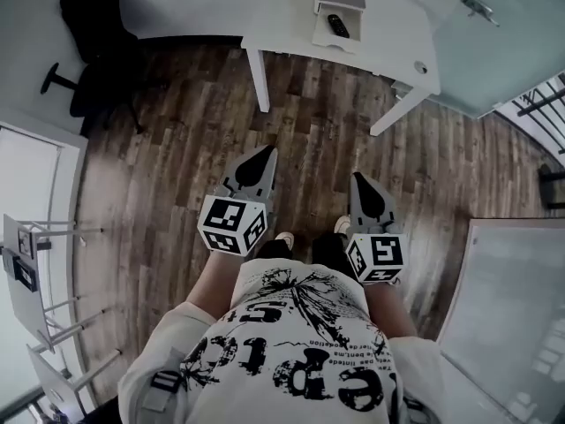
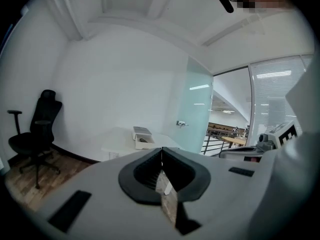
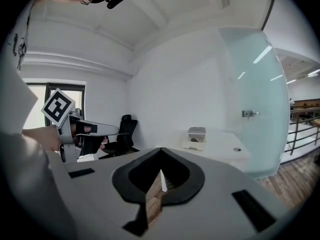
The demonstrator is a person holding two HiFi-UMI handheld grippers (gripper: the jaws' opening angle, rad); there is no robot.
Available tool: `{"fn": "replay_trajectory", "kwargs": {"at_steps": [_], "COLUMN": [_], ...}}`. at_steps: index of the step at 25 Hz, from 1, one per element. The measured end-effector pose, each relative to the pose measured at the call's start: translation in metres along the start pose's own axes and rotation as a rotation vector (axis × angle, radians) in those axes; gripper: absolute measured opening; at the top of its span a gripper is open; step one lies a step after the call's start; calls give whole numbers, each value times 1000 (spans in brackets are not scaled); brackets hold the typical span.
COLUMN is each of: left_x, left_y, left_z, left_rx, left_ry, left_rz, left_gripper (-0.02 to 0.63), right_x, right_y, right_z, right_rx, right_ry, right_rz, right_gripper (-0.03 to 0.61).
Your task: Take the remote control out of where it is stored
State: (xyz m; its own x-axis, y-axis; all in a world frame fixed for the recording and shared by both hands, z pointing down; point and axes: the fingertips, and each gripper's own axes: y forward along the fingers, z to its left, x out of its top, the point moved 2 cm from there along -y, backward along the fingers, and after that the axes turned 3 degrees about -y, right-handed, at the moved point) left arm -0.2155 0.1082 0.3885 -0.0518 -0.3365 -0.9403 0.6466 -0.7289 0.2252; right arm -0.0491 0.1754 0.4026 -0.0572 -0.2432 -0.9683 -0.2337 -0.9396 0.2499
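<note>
**Step in hand: approach to the storage box.** You stand on the wooden floor [image 1: 177, 131], well apart from the worktop [image 1: 388, 34] at your 12 o'clock. Nothing has been grasped yet.

1. **Office chair** [image 1: 97, 42]. It stands at your 10 o'clock, off the straight path. Do not drift towards it.
2. **Left claw** [image 1: 267, 154]. It is clenched with nothing between its jaws and points ahead. Treat it as the support tool and reserve it for steadying the box.
3. **Remote control** [image 1: 338, 26]. It lies slantwise in the tray of an open white box [image 1: 320, 35]. The lid is raised behind the tray, and the box sits on the far part of the worktop, towards the wall. The box lies between the lines of your two claws, nearer the right one.
4. **Right claw** [image 1: 358, 178]. It is also clenched and empty. It appears better placed for the pick.
   - Walk up to the near edge of the worktop before you reach.
   - Release the jaws before they enter the tray.
   - Descend from above, not over the lid.
   - Turn the claw so the jaws close across the remote control's narrow width.
   - Lift straight up until it is clear of the tray wall.
5. **Glass door** [image 1: 503, 51]. It stands at your 2 o'clock. Avoid swinging the right claw that way.

**Caution:** the box looks light and may slide or rise with the remote control. Press the left claw on its rim if so.
</note>
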Motion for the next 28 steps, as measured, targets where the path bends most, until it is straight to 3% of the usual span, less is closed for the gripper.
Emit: {"fn": "replay_trajectory", "kwargs": {"at_steps": [5, 9, 16, 21, 25, 28], "left_x": [6, 20, 42, 52, 60, 70], "left_y": [26, 75, 180, 240, 269, 289], "left_z": [15, -9, -84, -134, -146, -143], "left_rx": [93, 127, 133, 115, 128, 136], "left_ry": [-11, 0, 8, -5, 41, 26], "left_rz": [-10, -25, -81, -84, -48, -58], "left_gripper": [9, 9, 9, 9, 9, 9], "right_x": [12, 22, 50, 44, 37, 39], "right_y": [38, 57, 70, 66, 72, 82], "right_z": [-18, -74, -212, -294, -341, -360], "right_rx": [93, 126, 119, 103, 62, 59], "right_ry": [-11, -25, -49, -25, 40, 47], "right_rz": [-27, -53, -113, -123, -114, -116], "right_gripper": [-3, -3, -3, -3, -3, -3]}}
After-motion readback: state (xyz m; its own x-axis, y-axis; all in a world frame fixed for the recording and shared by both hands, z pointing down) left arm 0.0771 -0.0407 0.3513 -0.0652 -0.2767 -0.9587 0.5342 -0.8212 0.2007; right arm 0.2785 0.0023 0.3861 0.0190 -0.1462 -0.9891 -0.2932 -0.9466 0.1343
